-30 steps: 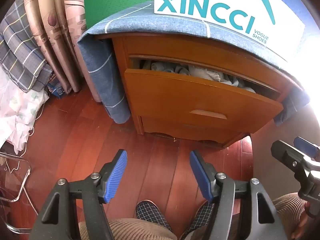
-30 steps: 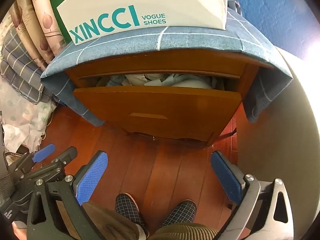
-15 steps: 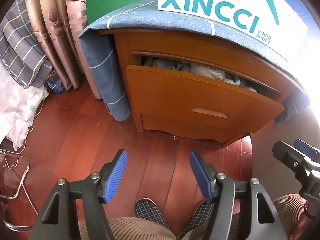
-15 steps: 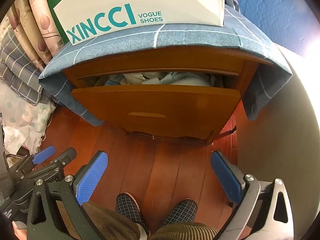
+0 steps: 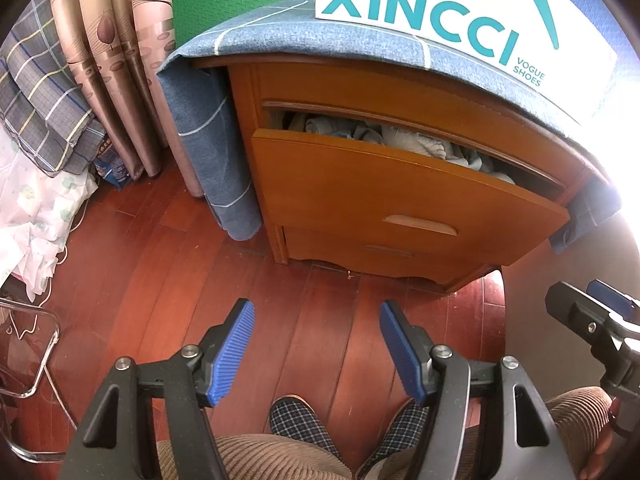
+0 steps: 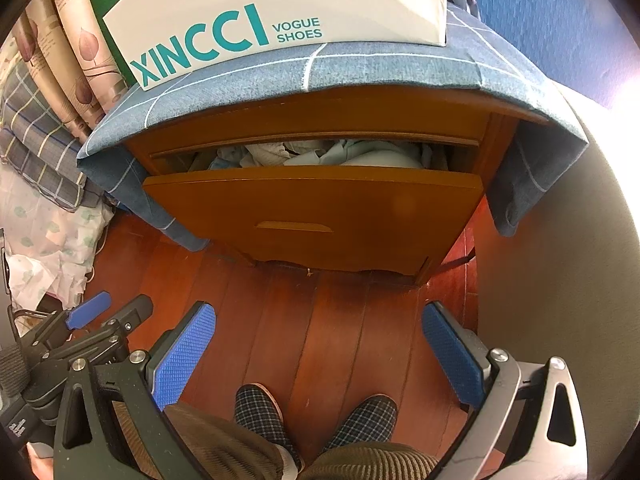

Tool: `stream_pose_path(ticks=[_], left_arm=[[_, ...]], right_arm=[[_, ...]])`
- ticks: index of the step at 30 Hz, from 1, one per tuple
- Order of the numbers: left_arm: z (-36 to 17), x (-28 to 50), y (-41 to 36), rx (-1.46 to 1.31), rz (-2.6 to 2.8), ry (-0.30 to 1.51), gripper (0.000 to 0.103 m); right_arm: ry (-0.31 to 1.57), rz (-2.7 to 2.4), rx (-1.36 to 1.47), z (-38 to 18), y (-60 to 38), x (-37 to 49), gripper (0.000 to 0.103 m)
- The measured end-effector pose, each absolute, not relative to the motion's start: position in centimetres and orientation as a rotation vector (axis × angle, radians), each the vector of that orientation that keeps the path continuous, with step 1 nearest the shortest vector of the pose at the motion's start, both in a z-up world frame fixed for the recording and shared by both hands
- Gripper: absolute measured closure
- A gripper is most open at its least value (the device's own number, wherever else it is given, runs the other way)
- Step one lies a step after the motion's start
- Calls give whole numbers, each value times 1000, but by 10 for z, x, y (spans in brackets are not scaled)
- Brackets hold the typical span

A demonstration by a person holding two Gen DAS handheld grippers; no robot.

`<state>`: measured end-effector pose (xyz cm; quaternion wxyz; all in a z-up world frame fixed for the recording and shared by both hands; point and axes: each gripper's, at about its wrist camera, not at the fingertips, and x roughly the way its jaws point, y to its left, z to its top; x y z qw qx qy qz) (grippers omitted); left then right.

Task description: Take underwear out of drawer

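Observation:
A wooden nightstand stands ahead with its top drawer (image 5: 400, 196) (image 6: 316, 204) pulled partly out. Pale blue and white underwear (image 5: 404, 142) (image 6: 320, 154) lies bunched inside, showing above the drawer front. My left gripper (image 5: 316, 344) hangs open over the wooden floor, well short of the drawer, nothing between its blue pads. My right gripper (image 6: 318, 352) is also open and empty, above the floor in front of the drawer. Each gripper shows at the edge of the other's view: the right gripper (image 5: 592, 312), the left gripper (image 6: 108, 312).
A blue checked cloth (image 6: 360, 68) drapes the nightstand top, and a white shoe box (image 6: 280, 4) sits on it. Curtains (image 5: 112, 60) and bedding (image 5: 36, 92) lie to the left, a pale wall (image 6: 560, 280) to the right. The person's checked slippers (image 6: 312, 416) stand on the red floor below.
Both views have shifted slightly, the nightstand sliding a little right in the left wrist view and up in the right wrist view. Both grippers stay open and empty.

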<state>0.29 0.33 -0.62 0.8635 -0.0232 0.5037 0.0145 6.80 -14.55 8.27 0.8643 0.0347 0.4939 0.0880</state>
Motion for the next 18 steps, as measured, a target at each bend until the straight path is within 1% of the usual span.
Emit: stream_pose_path(ticks=[18], left_arm=[[-7,2,1,-46,30,1055,36]], right_arm=[[1047,194,95,81,-148,73,1]])
